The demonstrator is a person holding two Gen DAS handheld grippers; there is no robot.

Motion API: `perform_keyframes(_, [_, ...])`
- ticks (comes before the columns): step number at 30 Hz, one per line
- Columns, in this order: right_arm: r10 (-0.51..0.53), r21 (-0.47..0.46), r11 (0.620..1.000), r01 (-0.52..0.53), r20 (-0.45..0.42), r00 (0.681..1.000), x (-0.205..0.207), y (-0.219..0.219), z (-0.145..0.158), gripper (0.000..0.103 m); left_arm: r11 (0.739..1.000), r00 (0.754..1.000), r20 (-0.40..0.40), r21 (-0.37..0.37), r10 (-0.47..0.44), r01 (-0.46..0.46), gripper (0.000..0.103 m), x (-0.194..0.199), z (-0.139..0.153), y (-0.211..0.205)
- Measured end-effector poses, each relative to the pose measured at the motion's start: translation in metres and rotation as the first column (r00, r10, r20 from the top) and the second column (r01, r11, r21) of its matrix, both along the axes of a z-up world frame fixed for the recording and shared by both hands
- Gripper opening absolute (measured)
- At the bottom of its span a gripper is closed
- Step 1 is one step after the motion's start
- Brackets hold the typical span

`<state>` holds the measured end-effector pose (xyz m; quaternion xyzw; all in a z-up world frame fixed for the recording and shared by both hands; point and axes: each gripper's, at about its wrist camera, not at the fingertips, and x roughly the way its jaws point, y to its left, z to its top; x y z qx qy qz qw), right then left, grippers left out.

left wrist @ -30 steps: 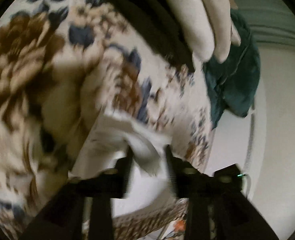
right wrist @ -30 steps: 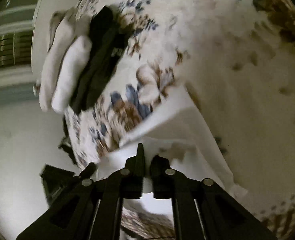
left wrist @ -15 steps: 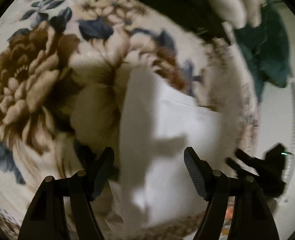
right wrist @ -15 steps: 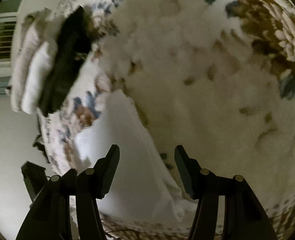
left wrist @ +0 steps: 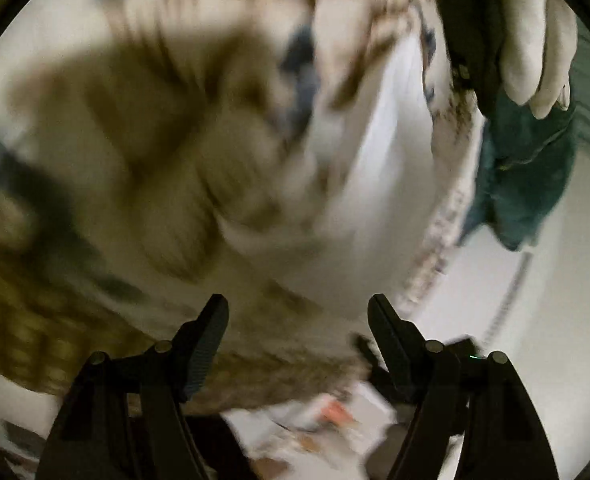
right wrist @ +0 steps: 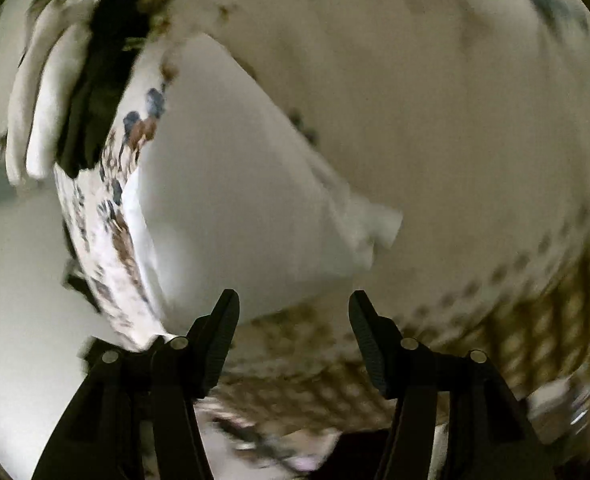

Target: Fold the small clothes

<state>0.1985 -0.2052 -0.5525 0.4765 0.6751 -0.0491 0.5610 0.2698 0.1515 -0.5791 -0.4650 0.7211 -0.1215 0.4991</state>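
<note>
Left tool (left wrist: pixel 298 312): released, its two black fingers spread wide with nothing between them; the view from it is heavily smeared by motion
Right tool (right wrist: pixel 293 308): released as well, fingers wide apart and empty
White garment (right wrist: pixel 231 184): lies flat on the floral cloth just ahead of the right tool's fingers, its near edge close to the fingertips but not between them; it looks folded over, with a small bunched corner sticking out ahead and to the right of the tool
White garment from the left tool (left wrist: pixel 379 184): a pale blurred patch ahead and slightly right of the open fingers; its outline cannot be made out
Floral cloth (right wrist: pixel 435 80): cream with brown and blue flowers, covers the surface under the garment and fills most of both views; a brown lattice border shows near the right tool's right finger
Gloved hand (right wrist: pixel 35 100): white glove, far ahead and left of the right tool, wrapped around the black body of the other tool at the cloth's edge
Gloved hand from the left tool (left wrist: pixel 535 40): far ahead to the right, gripping a black handle
Teal fabric (left wrist: pixel 527 168): dark green-blue bundle ahead and right of the left tool, past the floral cloth's edge, just below the gloved hand
</note>
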Motion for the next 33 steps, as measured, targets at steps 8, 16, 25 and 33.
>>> perform_keyframes(8, [-0.394, 0.128, 0.907, 0.400, -0.076, 0.916, -0.029, -0.008, -0.064, 0.022, 0.974, 0.972, 0.063, 0.000, 0.227, -0.228, 0.039, 0.000, -0.032, -0.006])
perform_keyframes(16, [-0.322, 0.044, 0.945, 0.324, -0.048, 0.946, -0.033, -0.017, -0.042, 0.009, 0.940, 0.947, 0.241, 0.212, 0.213, -0.266, 0.022, 0.016, 0.011, 0.077])
perform_keyframes(25, [-0.099, 0.000, 0.995, 0.099, 0.003, 0.995, -0.023, -0.018, -0.019, 0.050, 0.974, 0.970, 0.130, 0.065, 0.206, -0.215, 0.069, -0.018, 0.002, 0.078])
perform_keyframes(33, [-0.129, 0.159, 0.979, 0.128, -0.002, 0.992, -0.032, -0.007, -0.056, 0.062, 0.968, 0.964, 0.109, -0.092, 0.242, -0.233, 0.069, -0.015, -0.034, -0.005])
